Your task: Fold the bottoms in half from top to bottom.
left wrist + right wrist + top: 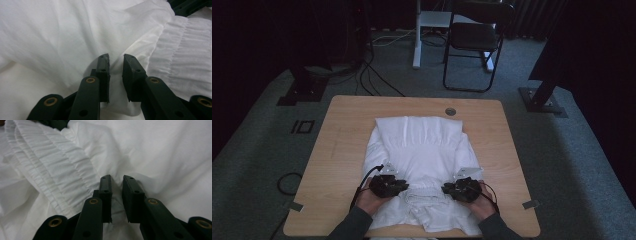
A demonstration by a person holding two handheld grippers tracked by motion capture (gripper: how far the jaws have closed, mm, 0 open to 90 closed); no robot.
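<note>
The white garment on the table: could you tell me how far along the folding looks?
Done: the white garment lies on the table with both sides turned in. In hand: the left gripper and right gripper each pinch cloth near the gathered band, jaws nearly closed. Left: probably folding the near end forward.

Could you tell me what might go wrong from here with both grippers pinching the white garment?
The left gripper and right gripper each pinch only a small fold of the white garment, so the cloth may slip out when lifted. The garment's near hem already sits at the table edge and could slide off if pulled further.
</note>
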